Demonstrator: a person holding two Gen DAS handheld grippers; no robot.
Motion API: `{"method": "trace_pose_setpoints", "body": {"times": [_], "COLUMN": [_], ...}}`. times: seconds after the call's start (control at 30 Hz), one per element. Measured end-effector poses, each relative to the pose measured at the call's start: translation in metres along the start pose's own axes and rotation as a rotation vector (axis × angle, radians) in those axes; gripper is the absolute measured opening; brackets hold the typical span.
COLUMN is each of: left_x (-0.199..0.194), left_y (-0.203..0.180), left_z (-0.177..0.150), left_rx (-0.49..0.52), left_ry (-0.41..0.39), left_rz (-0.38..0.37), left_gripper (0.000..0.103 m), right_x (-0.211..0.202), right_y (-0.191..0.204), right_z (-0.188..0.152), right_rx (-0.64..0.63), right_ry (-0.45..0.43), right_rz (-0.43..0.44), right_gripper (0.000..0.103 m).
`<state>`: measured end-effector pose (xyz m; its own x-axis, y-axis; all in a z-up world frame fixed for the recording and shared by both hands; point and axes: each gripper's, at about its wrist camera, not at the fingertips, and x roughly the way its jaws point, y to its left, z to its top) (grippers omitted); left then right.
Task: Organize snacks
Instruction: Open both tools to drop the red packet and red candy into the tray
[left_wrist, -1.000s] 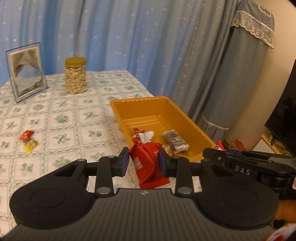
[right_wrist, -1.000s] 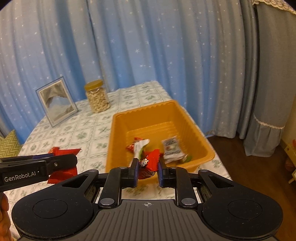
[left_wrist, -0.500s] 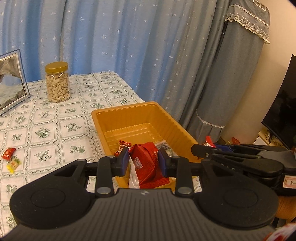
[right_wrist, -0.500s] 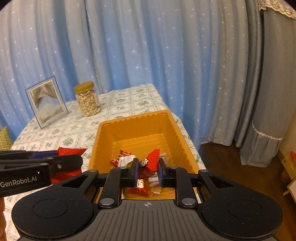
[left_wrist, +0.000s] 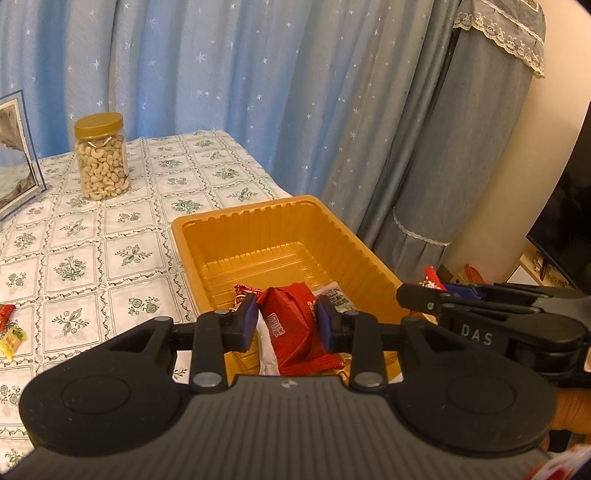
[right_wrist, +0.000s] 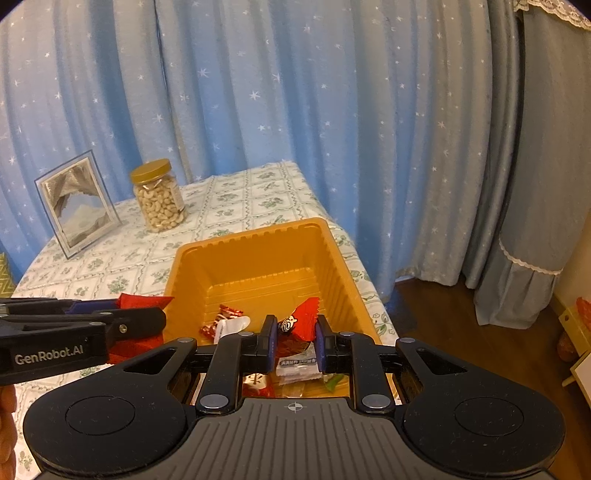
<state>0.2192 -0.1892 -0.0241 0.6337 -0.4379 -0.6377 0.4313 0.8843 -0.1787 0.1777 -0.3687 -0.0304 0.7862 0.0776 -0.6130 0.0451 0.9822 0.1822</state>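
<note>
My left tool (left_wrist: 286, 323) is matte black, ribbed across its body, with two round side discs, silver screws and blue finger pads (left_wrist: 250, 317). My right tool (right_wrist: 294, 343) matches it, blue pads too. One side arm reads "DAS", the other "GenRobot.AI". Bare skin shows at the frame edges.
</note>
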Motion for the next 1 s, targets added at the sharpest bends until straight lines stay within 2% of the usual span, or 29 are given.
{"method": "trace_pose_setpoints", "body": {"times": [0.13, 0.23, 0.27, 0.43, 0.53, 0.83, 0.93, 1.0], "left_x": [0.008, 0.011, 0.010, 0.000, -0.007, -0.024, -0.028, -0.030], "left_y": [0.001, 0.002, 0.005, 0.015, 0.021, 0.034, 0.037, 0.038], "left_z": [-0.001, -0.003, -0.003, -0.008, -0.012, -0.021, -0.022, -0.024], "left_rx": [0.003, 0.007, -0.003, -0.024, -0.039, -0.063, -0.070, -0.077], "left_ry": [0.017, 0.023, 0.022, 0.010, 0.006, -0.006, -0.012, -0.012], "left_rz": [-0.004, 0.020, 0.014, 0.032, 0.045, 0.069, 0.076, 0.083], "left_gripper": [0.031, 0.041, 0.041, 0.042, 0.049, 0.051, 0.055, 0.060], "right_x": [0.002, 0.001, 0.001, 0.000, 0.000, 0.005, 0.008, 0.008], "right_y": [-0.001, -0.001, -0.001, 0.001, 0.003, 0.015, 0.014, 0.012], "right_z": [0.001, 0.001, 0.001, 0.001, 0.001, 0.006, 0.007, 0.008], "right_rx": [0.007, 0.008, 0.008, 0.009, 0.010, 0.005, 0.027, 0.050], "right_ry": [-0.001, -0.002, -0.002, 0.000, 0.002, 0.010, 0.003, -0.004], "right_rz": [-0.003, -0.002, -0.001, 0.003, 0.012, 0.042, 0.078, 0.089], "right_gripper": [0.021, 0.021, 0.021, 0.021, 0.021, 0.021, 0.022, 0.036]}}
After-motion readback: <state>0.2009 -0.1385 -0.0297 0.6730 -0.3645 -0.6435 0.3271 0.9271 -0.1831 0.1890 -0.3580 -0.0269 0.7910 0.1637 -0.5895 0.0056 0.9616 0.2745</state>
